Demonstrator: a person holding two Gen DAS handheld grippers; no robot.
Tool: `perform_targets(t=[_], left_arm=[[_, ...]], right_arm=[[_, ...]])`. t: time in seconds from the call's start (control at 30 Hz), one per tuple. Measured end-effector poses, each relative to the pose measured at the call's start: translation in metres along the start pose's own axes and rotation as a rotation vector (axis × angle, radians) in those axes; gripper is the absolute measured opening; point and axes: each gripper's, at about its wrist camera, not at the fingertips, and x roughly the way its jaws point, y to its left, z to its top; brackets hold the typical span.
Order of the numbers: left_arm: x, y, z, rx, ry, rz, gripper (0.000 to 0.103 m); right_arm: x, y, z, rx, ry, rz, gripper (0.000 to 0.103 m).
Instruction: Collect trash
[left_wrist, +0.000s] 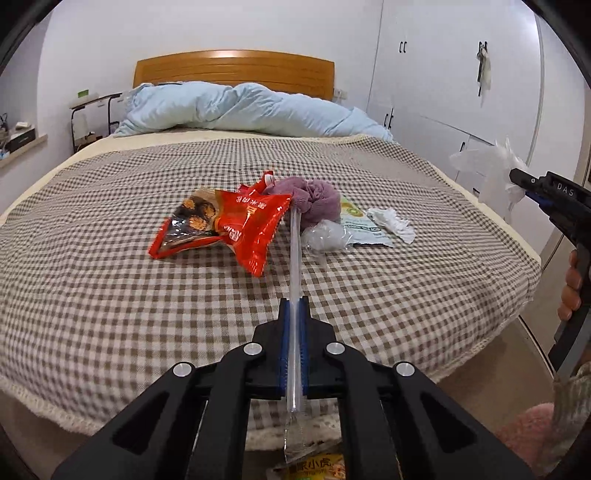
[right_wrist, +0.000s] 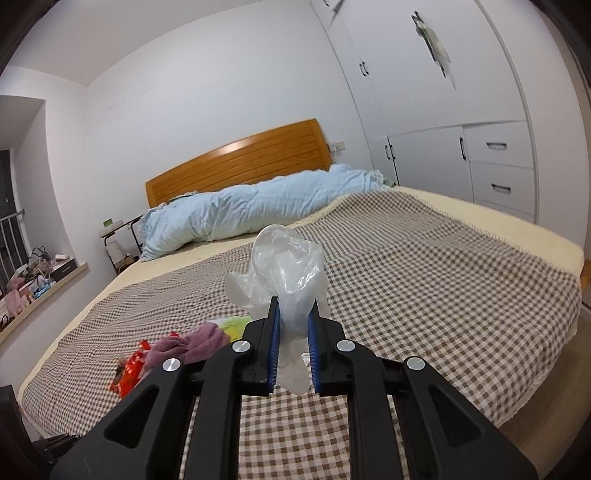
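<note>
- The left claw (left_wrist: 294, 306) is squeezed tight on a clear straw (left_wrist: 294, 258). The straw is long, thin and smooth, so it could slip out or tip if the claw swings fast.
- The right claw (right_wrist: 292, 314) holds a crumpled clear plastic bag (right_wrist: 288, 266). The bag is soft and light. Only a small part is pinched, so it could slide free and float down.
- More trash waits in the middle of the bed (left_wrist: 110, 295): a red snack bag (left_wrist: 255, 225), a dark snack bag (left_wrist: 192, 221), a clear plastic wad (left_wrist: 325, 236), a green and white packet (left_wrist: 360, 225) and a white crumpled tissue (left_wrist: 391, 221).
- A purple cloth (left_wrist: 314, 199) lies touching the trash. I think it is not trash, so a claw could grab it by mistake.
- Both claws are full, so they must drop their things somewhere first. I cannot see a bin.
</note>
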Motion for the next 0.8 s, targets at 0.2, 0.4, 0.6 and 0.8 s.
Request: perform_targets(t=[0.2,0.4,0.6,0.8], left_arm=[[-0.031,-0.006,-0.006,0.017,-0.009,0.000,0.002],[-0.059,-0.013,-0.020,0.040,-0.016,-0.012,0.002],[-0.080,-0.024,-0.033,0.062,-0.016,-0.045,0.002],[-0.102,-0.047,-0.059,0.142,-0.003,-0.103,0.002]], right_arm=[[-0.032,0.007,0.007,-0.027,-0.029,0.022,0.014],[-0.059,0.010,-0.003,-0.084,-0.007,0.015,0.014],[-0.079,0.010,-0.025,-0.112,0.052,0.020,0.014],[-0.104,0.013,-0.049,-0.163,0.090,0.023,0.014]])
